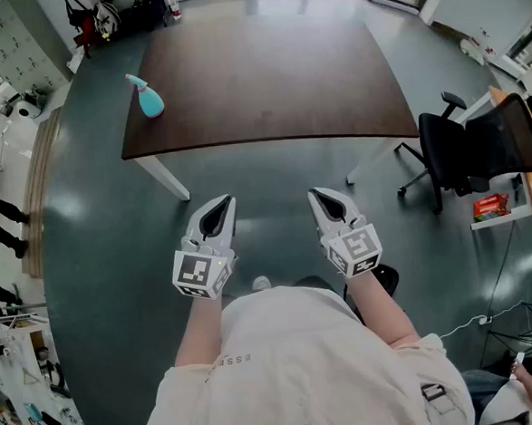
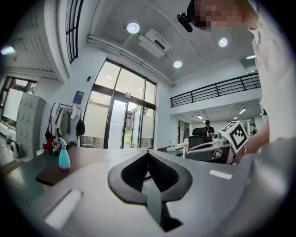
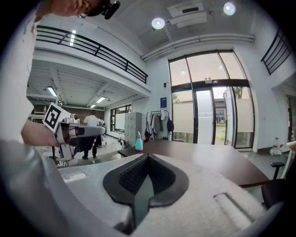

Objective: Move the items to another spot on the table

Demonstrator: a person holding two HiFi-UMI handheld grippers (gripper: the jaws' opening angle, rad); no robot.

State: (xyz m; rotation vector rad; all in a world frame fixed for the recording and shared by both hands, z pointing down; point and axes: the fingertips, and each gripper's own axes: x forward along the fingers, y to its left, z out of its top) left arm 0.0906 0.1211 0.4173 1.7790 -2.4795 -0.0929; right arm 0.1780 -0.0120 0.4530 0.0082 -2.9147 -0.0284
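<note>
Shirt, head view: a pale shirt [image 1: 294, 359] fills the bottom centre, closest to the lens, with both forearms reaching up the frame from it.
Left gripper, head view: the left gripper [image 1: 218, 206] is lower centre-left, over the floor and short of the table's near edge. Its jaws are pressed together on nothing.
Right gripper, head view: the right gripper [image 1: 324, 198] is lower centre-right, level with its partner, jaws also together and empty.
Table, head view: the dark brown table [image 1: 266, 80] spans the upper centre.
Bottle, head view: a teal spray bottle [image 1: 149, 99] stands by the table's left edge, upper left, well apart from both grippers.
Jaws, left gripper view: the tips meet at centre frame with nothing between them.
Bottle, left gripper view: middle left, upright on the table corner, left of the jaw line.
Jaws, right gripper view: closed and empty.
Bottle, right gripper view: just left of centre, above the jaw tips, upright and far off.
Coming move: the bottle lies ahead and to the left, nearer the left gripper. Its long axis is vertical, so a level, side-on reach with opened jaws seems to suit.
</note>
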